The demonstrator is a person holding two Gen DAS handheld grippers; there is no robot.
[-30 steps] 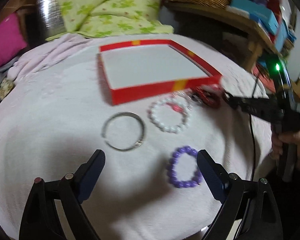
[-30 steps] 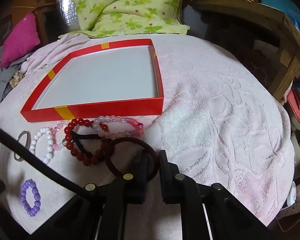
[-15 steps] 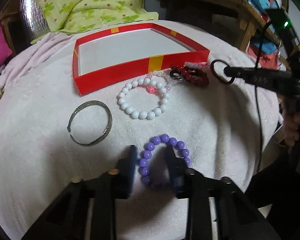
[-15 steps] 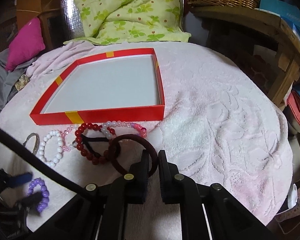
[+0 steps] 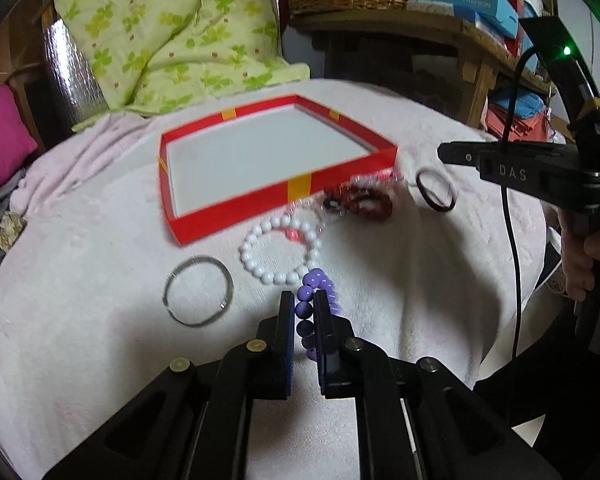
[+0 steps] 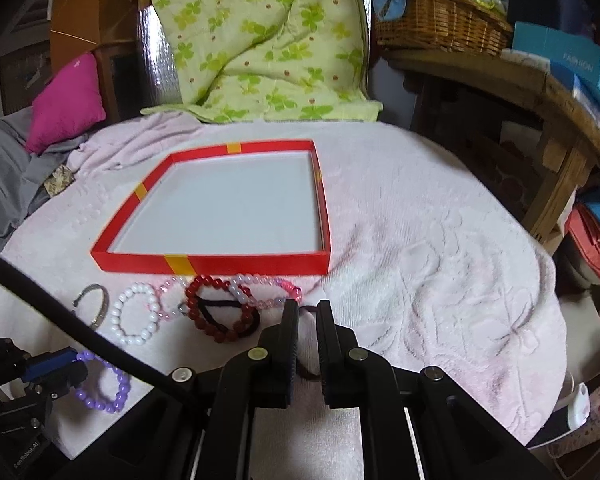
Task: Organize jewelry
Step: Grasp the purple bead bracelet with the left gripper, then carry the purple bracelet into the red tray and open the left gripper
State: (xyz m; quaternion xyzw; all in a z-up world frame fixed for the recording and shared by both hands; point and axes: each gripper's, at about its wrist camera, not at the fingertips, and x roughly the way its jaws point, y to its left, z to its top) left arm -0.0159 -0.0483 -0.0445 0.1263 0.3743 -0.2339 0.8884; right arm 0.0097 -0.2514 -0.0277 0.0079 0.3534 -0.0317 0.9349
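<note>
Both tools are busy at once, each with one piece, which looks like the quickest way to clear the cloth. The left gripper [image 5: 300, 312] is pinching the purple bead bracelet [image 5: 313, 312] by one side of its loop, so the rest of the beads hang free out in front of the fingers, lifted off the white towel [image 5: 400, 300]. The right gripper [image 6: 308, 316] has its fingers pressed close on a dark hair tie [image 5: 436, 191], which dangles as an open ring from the tip, near the right corner of the red tray [image 6: 260, 262]. Gripping each ring by its edge seems sensible: it lets the loop drop cleanly when let go. The tray sits in the middle of the table, its pale floor bare, open toward both hands, so I judge both pieces are headed there. Waiting along its near wall are the silver bangle [image 5: 198, 290], the white bead bracelet [image 5: 280, 250], a dark red bead bracelet [image 6: 220, 312] with a black band tangled through it, and a pink bead strand [image 6: 268, 290] lying against the tray, so most of the sorting is not yet done.
</note>
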